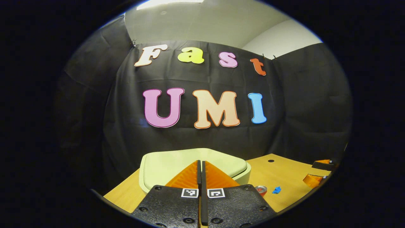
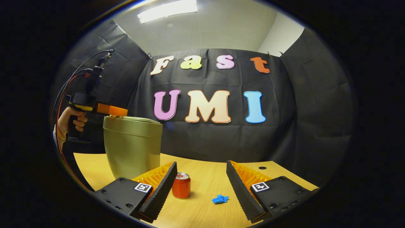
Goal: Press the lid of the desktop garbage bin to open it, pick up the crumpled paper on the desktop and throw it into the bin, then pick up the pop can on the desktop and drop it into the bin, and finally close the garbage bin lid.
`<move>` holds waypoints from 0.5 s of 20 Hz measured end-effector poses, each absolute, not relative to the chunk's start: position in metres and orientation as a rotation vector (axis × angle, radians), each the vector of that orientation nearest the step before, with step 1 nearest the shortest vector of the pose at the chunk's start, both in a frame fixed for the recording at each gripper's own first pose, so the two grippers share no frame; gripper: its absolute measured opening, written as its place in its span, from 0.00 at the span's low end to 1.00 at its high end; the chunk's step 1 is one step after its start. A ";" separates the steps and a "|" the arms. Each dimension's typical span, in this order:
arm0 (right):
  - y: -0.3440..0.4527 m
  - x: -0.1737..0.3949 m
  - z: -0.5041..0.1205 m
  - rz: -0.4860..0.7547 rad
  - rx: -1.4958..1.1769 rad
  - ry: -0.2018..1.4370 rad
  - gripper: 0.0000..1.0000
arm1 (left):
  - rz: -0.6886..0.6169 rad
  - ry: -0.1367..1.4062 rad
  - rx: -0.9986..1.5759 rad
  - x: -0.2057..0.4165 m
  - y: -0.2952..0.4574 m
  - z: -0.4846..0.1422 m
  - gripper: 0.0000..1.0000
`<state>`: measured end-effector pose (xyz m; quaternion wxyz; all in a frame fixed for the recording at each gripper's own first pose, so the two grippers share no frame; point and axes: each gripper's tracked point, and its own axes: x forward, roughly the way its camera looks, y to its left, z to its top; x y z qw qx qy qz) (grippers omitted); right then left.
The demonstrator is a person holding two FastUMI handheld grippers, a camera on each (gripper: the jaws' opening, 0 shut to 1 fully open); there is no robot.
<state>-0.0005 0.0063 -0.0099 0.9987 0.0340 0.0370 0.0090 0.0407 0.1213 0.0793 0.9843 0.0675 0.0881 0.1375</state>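
The pale green desktop bin [image 2: 133, 145] stands at the table's left with its lid [image 1: 164, 164] down. My left gripper [image 1: 201, 163] is shut with nothing in it, its tips over the middle of the lid. In the right gripper view that left gripper [image 2: 111, 110], held by a hand [image 2: 71, 122], sits right at the lid's top; I cannot tell whether it touches. The red pop can [image 2: 181, 186] stands upright beside the bin. The blue crumpled paper [image 2: 220, 199] lies to the can's right. My right gripper [image 2: 201, 164] hangs open above both, holding nothing.
The wooden table [image 2: 205, 177] has a small dark hole [image 2: 262, 167] near its back right. The black cloth wall runs close behind the bin. Cables [image 2: 68, 85] trail from the left gripper. The other gripper [image 1: 316, 177] shows at the right of the left gripper view.
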 end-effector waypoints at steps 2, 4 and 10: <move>0.011 0.000 -0.012 0.029 0.075 0.081 0.98 | 0.291 0.175 0.150 0.041 0.126 0.087 0.00; 0.017 0.001 -0.014 0.040 0.072 0.085 0.98 | 0.297 0.159 0.176 0.043 0.126 0.098 0.00; 0.027 0.000 -0.012 0.064 0.031 0.081 0.98 | 0.304 0.099 0.237 0.049 0.118 0.138 0.00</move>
